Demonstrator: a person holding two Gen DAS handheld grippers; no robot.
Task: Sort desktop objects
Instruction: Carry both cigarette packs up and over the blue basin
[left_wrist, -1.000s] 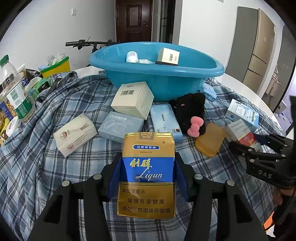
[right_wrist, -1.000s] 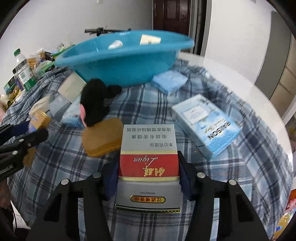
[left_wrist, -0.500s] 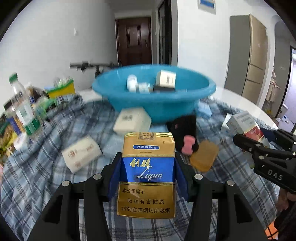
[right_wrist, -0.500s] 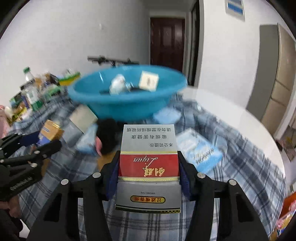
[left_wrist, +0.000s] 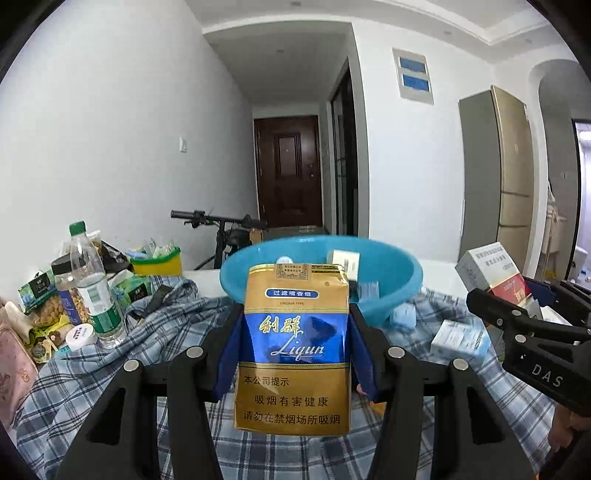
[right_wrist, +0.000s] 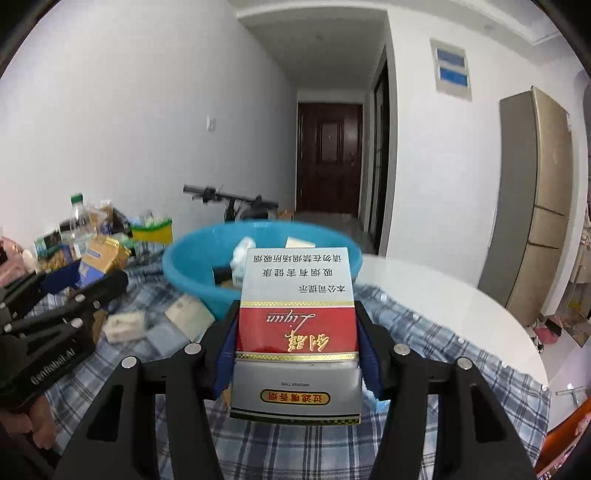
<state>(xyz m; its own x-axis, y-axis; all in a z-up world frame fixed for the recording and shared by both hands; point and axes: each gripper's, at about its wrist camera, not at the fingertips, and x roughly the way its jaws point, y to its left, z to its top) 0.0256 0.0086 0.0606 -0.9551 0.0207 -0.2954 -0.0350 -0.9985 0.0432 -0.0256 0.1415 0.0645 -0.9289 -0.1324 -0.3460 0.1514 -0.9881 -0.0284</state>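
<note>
My left gripper (left_wrist: 295, 354) is shut on a gold and blue cigarette pack (left_wrist: 293, 332), held upright above the plaid cloth. My right gripper (right_wrist: 295, 350) is shut on a red, white and silver cigarette pack (right_wrist: 295, 295), held upside down. Both packs sit just in front of the blue basin (left_wrist: 402, 273) (right_wrist: 184, 266), which holds a few small boxes and a white item. In the left wrist view the right gripper (left_wrist: 532, 306) shows at the right edge with its pack (left_wrist: 491, 269). The left gripper (right_wrist: 62, 291) shows at the left of the right wrist view.
Several small boxes (right_wrist: 125, 325) and tissue packs (left_wrist: 458, 336) lie on the plaid cloth (left_wrist: 155, 332). Bottles and snack bags (left_wrist: 92, 291) crowd the far left with a yellow-green bin (left_wrist: 157, 260). A bare white tabletop (right_wrist: 443, 291) extends right; a bicycle (left_wrist: 221, 225) stands behind.
Both grippers have risen and tilted up with their packs still gripped. The view now looks level over the basin into the hallway, and the tabletop items sank low in the frames.
</note>
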